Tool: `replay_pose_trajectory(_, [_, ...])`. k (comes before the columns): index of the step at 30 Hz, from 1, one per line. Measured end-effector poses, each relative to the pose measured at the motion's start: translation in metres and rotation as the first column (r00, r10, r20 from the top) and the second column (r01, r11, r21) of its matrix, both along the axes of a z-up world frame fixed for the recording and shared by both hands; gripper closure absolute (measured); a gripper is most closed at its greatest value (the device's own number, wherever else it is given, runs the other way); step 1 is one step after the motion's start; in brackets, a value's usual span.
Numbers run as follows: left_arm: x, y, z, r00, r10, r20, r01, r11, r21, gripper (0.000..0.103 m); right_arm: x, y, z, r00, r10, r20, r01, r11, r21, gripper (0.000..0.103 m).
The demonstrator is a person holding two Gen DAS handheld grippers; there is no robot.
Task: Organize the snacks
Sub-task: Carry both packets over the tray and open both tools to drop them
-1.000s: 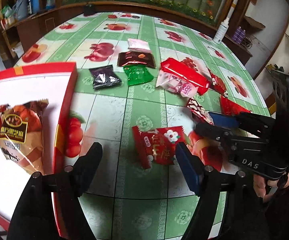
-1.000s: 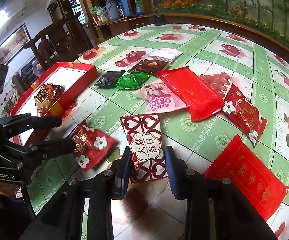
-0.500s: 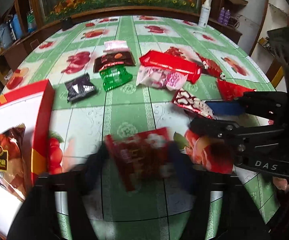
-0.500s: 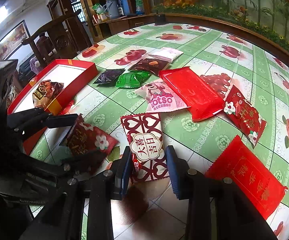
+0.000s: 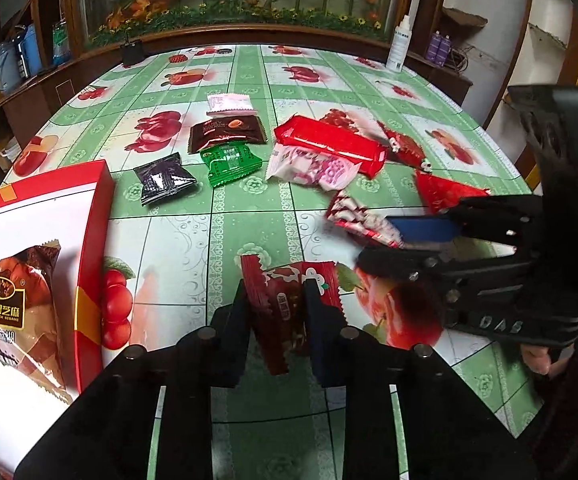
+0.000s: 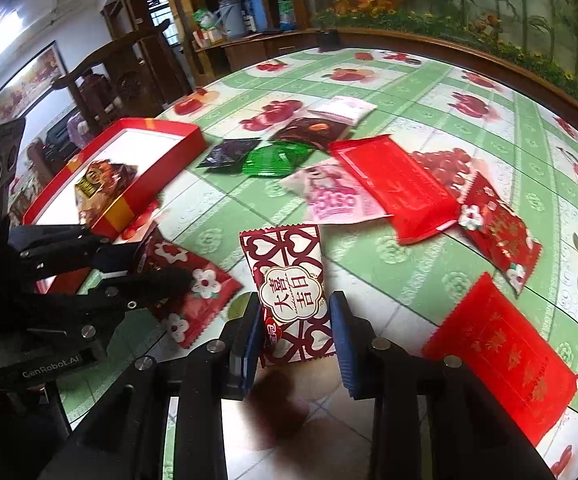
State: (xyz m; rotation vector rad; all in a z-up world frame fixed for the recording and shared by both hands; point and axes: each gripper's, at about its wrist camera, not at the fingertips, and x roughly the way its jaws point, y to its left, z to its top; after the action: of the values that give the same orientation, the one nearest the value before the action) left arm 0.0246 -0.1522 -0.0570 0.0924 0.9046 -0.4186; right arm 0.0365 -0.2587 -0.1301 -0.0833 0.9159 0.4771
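Observation:
My left gripper [image 5: 275, 300] is shut on a red flower-print snack packet [image 5: 289, 300], crumpled between the fingers; it also shows in the right wrist view [image 6: 193, 284]. My right gripper [image 6: 293, 320] is shut on a red-and-white heart-pattern packet [image 6: 291, 280], which lies on the table; the same packet shows in the left wrist view [image 5: 365, 220]. A red box with a white inside [image 5: 93, 208] lies at the left and holds a brown sesame snack bag [image 5: 13, 308].
Loose packets lie across the green fruit-print tablecloth: black [image 5: 165, 178], green [image 5: 231, 162], brown [image 5: 227, 132], white [image 5: 229, 104], pink [image 5: 317, 166], a long red one [image 5: 329, 144] and two more red ones [image 6: 497, 236] [image 6: 505, 356]. A white bottle [image 5: 399, 44] stands at the far edge.
My left gripper has closed on the flower-print packet, which it straddled open a second ago, and has crumpled it. My right gripper stays around the heart-pattern packet.

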Motion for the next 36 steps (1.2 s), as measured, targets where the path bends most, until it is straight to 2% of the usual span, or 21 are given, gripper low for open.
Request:
replay_pose_trajectory(7, [-0.012, 0.014, 0.021, 0.999, 0.01, 0.036, -0.008, 0.999, -0.038, 0.082, -0.002, 0.004, 0.0, 1.0, 0.014, 0.003, -0.014, 1.0, 0.003, 0.07])
replay_pose_trajectory(10, [-0.021, 0.033, 0.037, 0.996, 0.03, 0.082, -0.026, 0.999, -0.045, 0.082, -0.002, 0.003, 0.0, 1.0, 0.014, 0.003, -0.014, 1.0, 0.005, 0.07])
replay_pose_trajectory(15, [-0.032, 0.089, 0.054, 0.98, 0.134, 0.144, -0.131, 0.991, -0.025, 0.082, -0.002, 0.003, 0.0, 1.0, 0.016, -0.002, -0.016, 1.0, 0.015, 0.07])
replay_pose_trajectory(22, [-0.028, 0.16, 0.051, 0.946, 0.278, 0.168, -0.28, 0.96, -0.013, 0.082, -0.009, 0.022, 0.004, 0.999, 0.044, -0.03, -0.041, 0.994, 0.104, 0.07])
replay_pose_trajectory(26, [-0.027, 0.175, 0.046, 0.941, 0.291, 0.172, -0.296, 0.955, 0.002, 0.082, -0.012, 0.055, 0.016, 0.996, 0.084, -0.004, -0.081, 0.975, 0.208, 0.07])
replay_pose_trajectory(31, [-0.034, 0.19, 0.044, 0.934, 0.305, 0.189, -0.313, 0.95, 0.016, 0.082, -0.007, 0.119, 0.033, 0.984, 0.174, 0.047, -0.18, 0.926, 0.331, 0.07])
replay_pose_trajectory(34, [-0.038, 0.203, 0.045, 0.925, 0.322, 0.203, -0.335, 0.942, 0.032, 0.081, -0.001, 0.16, 0.039, 0.97, 0.236, 0.063, -0.242, 0.894, 0.377, 0.07])
replay_pose_trajectory(36, [-0.04, 0.214, 0.043, 0.916, 0.344, 0.204, -0.358, 0.933, 0.035, 0.081, 0.003, 0.185, 0.04, 0.965, 0.252, 0.071, -0.26, 0.886, 0.384, 0.069])
